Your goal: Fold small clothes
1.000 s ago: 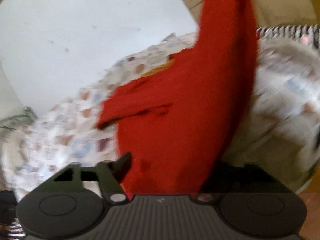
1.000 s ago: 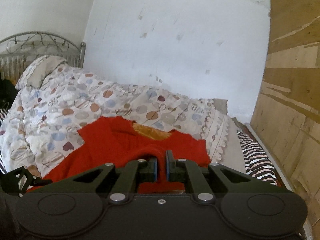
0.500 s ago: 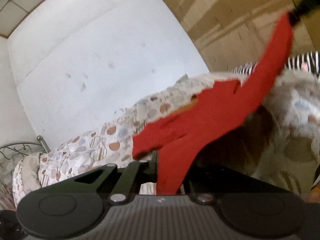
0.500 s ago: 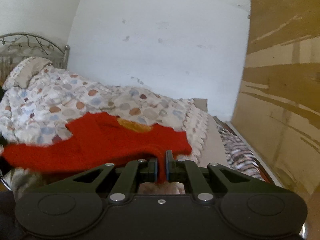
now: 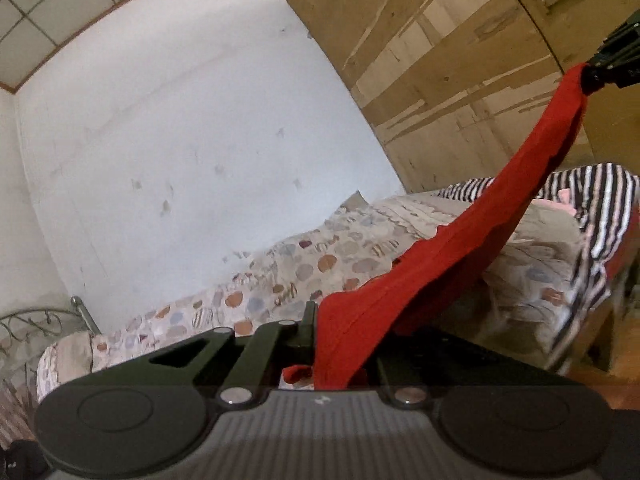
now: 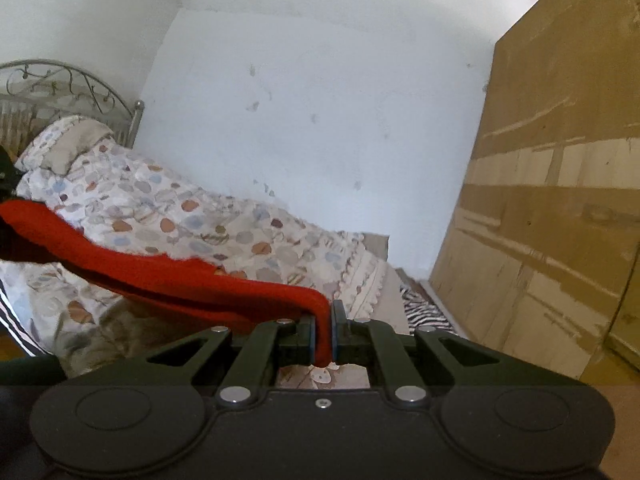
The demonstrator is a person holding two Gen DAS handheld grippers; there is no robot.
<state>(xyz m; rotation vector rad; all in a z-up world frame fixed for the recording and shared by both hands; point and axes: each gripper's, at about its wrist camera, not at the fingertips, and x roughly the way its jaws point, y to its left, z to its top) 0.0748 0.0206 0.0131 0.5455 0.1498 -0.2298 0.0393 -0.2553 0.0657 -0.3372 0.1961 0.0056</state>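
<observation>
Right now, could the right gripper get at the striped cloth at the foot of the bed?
Probably not as things stand: the right gripper is shut on the red garment, stretched to the left gripper. The striped cloth lies open ahead, but those fingers are occupied.

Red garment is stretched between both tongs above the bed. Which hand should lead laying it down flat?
Probably left. The left tongs pinch a bunched, wider end of the red garment, hanging low near the quilt. The right tongs grip a thin edge and can simply follow.
</observation>
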